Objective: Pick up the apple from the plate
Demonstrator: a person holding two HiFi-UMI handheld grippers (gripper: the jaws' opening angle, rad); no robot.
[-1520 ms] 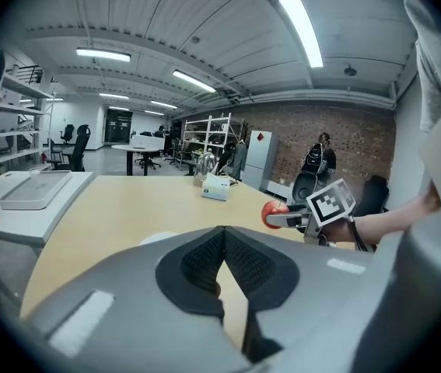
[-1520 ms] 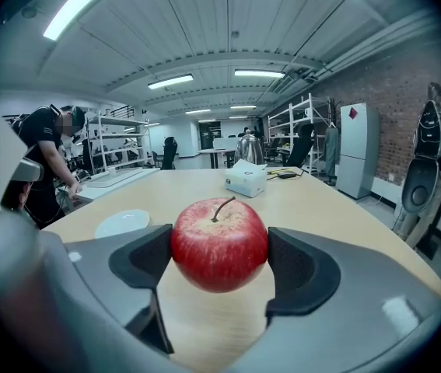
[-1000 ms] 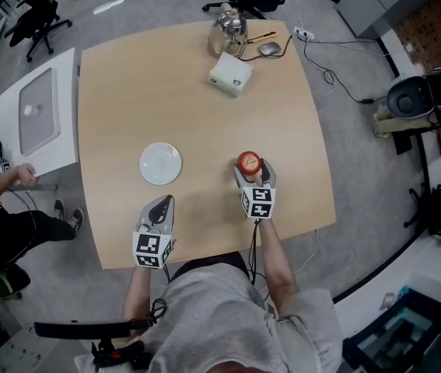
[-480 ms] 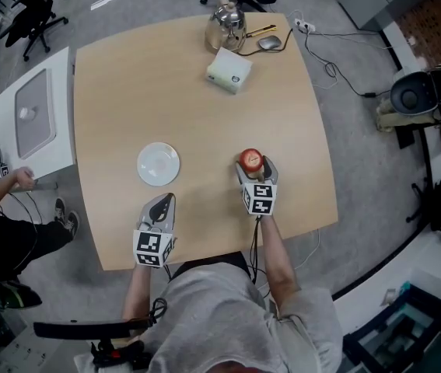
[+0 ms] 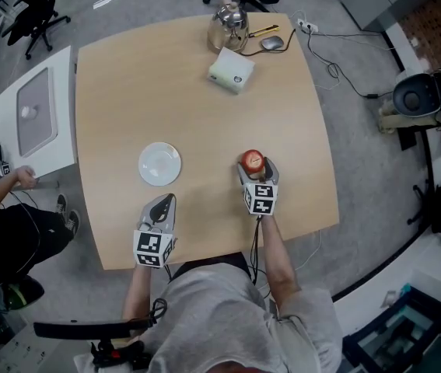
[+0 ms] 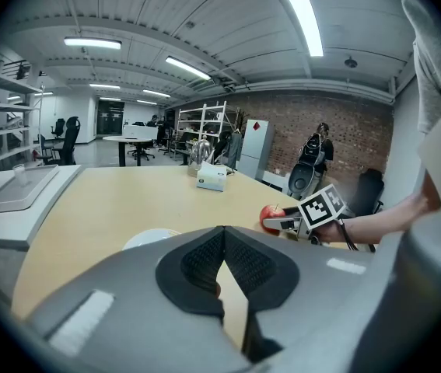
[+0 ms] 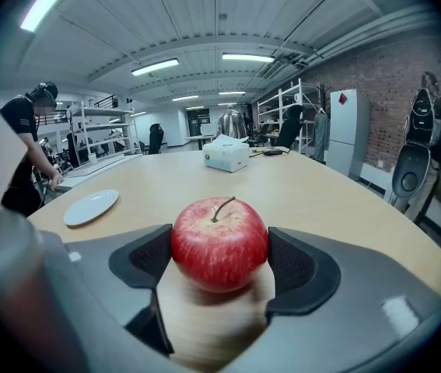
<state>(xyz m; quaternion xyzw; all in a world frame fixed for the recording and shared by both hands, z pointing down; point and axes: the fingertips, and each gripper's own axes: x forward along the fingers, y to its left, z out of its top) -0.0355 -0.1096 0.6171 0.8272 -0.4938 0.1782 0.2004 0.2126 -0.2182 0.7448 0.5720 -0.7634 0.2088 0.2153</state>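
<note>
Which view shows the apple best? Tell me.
Right gripper view: the apple sits close and central, stem visible. The head view shows it small from above; the left gripper view, a distant red sliver.

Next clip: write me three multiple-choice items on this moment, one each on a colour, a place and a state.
1. What colour is the plate? A white; B blue; C black.
2. Where is the apple? A on the plate; B in the right gripper, between its fingers; C beside the kettle.
3. How do the fingers of the left gripper stand? A wide apart; B clamped on the plate; C together, empty.
Key: 1 A, it shows plain white; 2 B, the fingers press its sides; 3 C, they meet with nothing between.
</note>
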